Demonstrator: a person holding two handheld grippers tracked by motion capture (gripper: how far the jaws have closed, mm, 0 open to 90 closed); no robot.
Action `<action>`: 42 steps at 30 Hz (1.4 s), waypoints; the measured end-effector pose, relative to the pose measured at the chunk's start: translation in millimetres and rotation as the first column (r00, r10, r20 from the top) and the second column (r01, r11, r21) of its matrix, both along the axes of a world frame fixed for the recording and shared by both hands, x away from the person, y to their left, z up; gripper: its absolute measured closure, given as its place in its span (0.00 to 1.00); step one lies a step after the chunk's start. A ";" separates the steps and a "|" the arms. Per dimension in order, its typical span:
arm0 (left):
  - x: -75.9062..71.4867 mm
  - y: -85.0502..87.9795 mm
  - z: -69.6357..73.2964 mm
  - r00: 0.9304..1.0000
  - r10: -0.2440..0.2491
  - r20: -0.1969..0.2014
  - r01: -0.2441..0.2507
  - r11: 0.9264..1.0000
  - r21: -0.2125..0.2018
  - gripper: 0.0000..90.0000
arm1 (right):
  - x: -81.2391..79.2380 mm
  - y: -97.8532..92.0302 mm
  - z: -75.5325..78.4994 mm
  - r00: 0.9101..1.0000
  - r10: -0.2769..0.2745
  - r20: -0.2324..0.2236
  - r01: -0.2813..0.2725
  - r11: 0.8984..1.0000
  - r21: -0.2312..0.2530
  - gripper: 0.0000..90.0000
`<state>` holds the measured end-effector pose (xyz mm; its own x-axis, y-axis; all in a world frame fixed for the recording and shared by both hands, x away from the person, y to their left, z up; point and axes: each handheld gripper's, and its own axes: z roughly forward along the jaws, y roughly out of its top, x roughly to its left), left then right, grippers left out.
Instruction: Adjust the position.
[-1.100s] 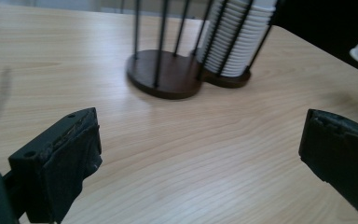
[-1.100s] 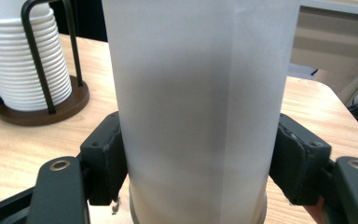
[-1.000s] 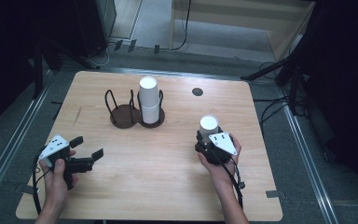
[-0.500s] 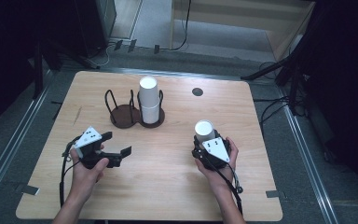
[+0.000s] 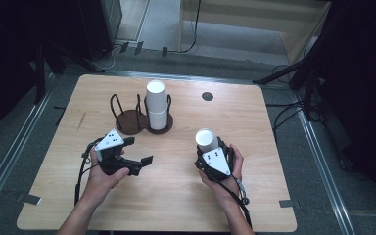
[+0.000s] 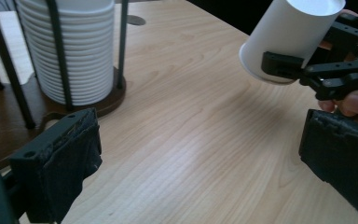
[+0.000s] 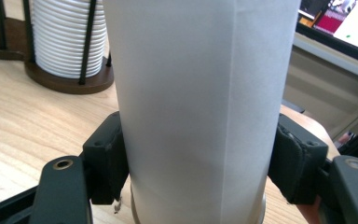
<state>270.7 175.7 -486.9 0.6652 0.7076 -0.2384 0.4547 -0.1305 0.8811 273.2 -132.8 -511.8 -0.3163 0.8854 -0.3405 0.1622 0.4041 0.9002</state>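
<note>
My right gripper is shut on a white paper cup over the right half of the table. The cup is upside down, and both pads press on its sides near the rim. My left gripper hovers left of centre, open with nothing between its jaws, and points toward the cup. In the left gripper view the left gripper faces the tilted cup held by the right gripper. A tall stack of white cups stands in a dark wire holder.
The holder has a second, bare round base to the left of the stack. A dark round hole sits near the far edge of the wooden table. Beyond the table are dark floor, cables and stands.
My left gripper has moved from the table's left edge toward the centre and risen a little. The right gripper has carried the cup slightly left and nearer the front edge.
</note>
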 end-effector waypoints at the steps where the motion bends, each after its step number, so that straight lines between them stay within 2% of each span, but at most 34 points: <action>1: -0.5 -1.9 0.3 1.000 -0.011 -0.008 0.011 1.000 -0.005 0.00 | -1.2 1.7 -0.2 1.000 0.008 0.004 -0.008 1.000 -0.009 0.34; 5: -2.7 -11.2 0.2 0.999 -0.033 -0.009 0.033 0.999 0.000 0.00 | -5.1 8.1 -1.1 0.999 0.029 0.023 -0.028 0.999 -0.039 0.34; 8: -4.0 -15.6 0.7 0.999 -0.049 -0.006 0.049 0.999 -0.003 0.00 | -8.1 14.8 -3.6 0.998 0.053 0.040 -0.050 0.995 -0.087 0.34; 10: -4.4 -18.1 1.2 0.998 -0.059 -0.004 0.059 0.998 0.001 0.00 | -10.4 20.3 -6.7 0.996 0.069 0.049 -0.062 0.990 -0.126 0.34; 15: -4.7 -23.2 0.3 0.998 -0.068 -0.008 0.068 0.997 0.021 0.00 | -13.3 28.2 -10.6 0.994 0.096 0.058 -0.085 0.982 -0.170 0.34; 16: -5.1 -25.6 0.0 0.997 -0.078 -0.010 0.078 0.997 0.015 0.00 | -15.4 32.1 -12.2 0.991 0.116 0.066 -0.101 0.975 -0.198 0.34; 18: -5.3 -26.8 0.0 0.997 -0.080 -0.007 0.080 0.997 0.015 0.00 | -16.1 33.3 -12.8 0.990 0.121 0.069 -0.104 0.973 -0.207 0.34; 19: -5.8 -28.9 0.2 0.996 -0.086 -0.009 0.087 0.996 0.015 0.00 | -18.0 36.3 -14.5 0.987 0.137 0.079 -0.116 0.966 -0.233 0.34; 23: -6.5 -31.4 0.0 0.996 -0.093 -0.009 0.093 0.995 0.019 0.00 | -20.2 39.6 -16.4 0.985 0.150 0.080 -0.125 0.959 -0.254 0.34; 25: -7.6 -34.6 0.0 0.994 -0.104 -0.008 0.105 0.994 0.025 0.00 | -22.5 43.0 -18.5 0.980 0.174 0.098 -0.138 0.945 -0.295 0.34; 26: -7.6 -34.6 0.0 0.994 -0.104 -0.008 0.105 0.994 0.025 0.02 | -22.5 43.0 -18.5 0.980 0.174 0.098 -0.138 0.945 -0.295 0.34; 28: -8.9 -37.2 0.9 0.993 -0.114 -0.007 0.114 0.993 0.016 0.03 | -25.2 47.0 -20.2 0.974 0.197 0.111 -0.150 0.931 -0.331 0.34; 30: -9.7 -38.5 1.6 0.992 -0.125 -0.004 0.125 0.992 0.019 0.04 | -27.1 49.7 -20.9 0.971 0.208 0.116 -0.157 0.925 -0.345 0.34; 35: -12.1 -43.8 1.8 0.988 -0.152 0.002 0.151 0.988 0.036 0.07 | -30.4 55.0 -23.0 0.961 0.243 0.131 -0.173 0.901 -0.398 0.34; 36: -12.1 -43.8 1.8 0.988 -0.152 0.002 0.151 0.988 0.036 0.07 | -30.4 55.0 -23.0 0.961 0.243 0.131 -0.173 0.901 -0.398 0.34; 37: -12.9 -45.1 2.1 0.988 -0.156 0.005 0.155 0.987 0.045 0.08 | -32.1 57.5 -25.0 0.957 0.256 0.133 -0.180 0.890 -0.419 0.34; 39: -13.8 -46.7 2.4 0.986 -0.165 0.012 0.164 0.985 0.052 0.10 | -32.8 58.3 -25.7 0.956 0.261 0.132 -0.184 0.888 -0.422 0.34; 42: -15.4 -48.6 2.7 0.985 -0.171 0.021 0.170 0.984 0.054 0.15 | -36.0 61.8 -27.1 0.947 0.291 0.139 -0.204 0.875 -0.440 0.34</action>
<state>255.3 127.1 -484.2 0.7823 0.5945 -0.1862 0.3998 -0.2499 0.8819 237.3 -71.0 -538.9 -0.3955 0.5505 -0.7352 -0.1532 0.7497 0.6438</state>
